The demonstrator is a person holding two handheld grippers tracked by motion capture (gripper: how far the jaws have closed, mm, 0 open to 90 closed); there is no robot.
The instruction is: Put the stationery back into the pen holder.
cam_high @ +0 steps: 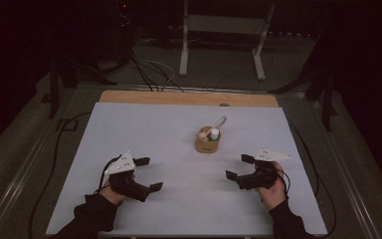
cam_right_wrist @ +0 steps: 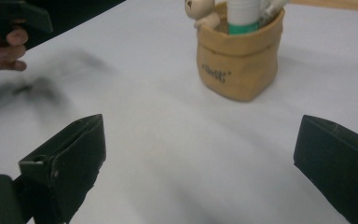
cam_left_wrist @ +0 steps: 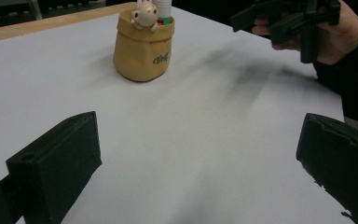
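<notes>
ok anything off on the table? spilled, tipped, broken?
Nothing stands out. The tan pot stands upright on the white table, its contents still inside, one long item leaning over the rim. Left gripper and right gripper are both open, apart from it.

A dim lab: white-topped table (cam_high: 144, 129), loose floor cables (cam_high: 149, 67), metal stand (cam_high: 222, 25) behind.

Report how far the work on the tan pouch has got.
Nothing looks done: the tan pouch stands upright with its white tube and other items inside. Nothing is in hand; the left gripper and right gripper sit open, apart from it. Reaching and grasping remain.
</notes>
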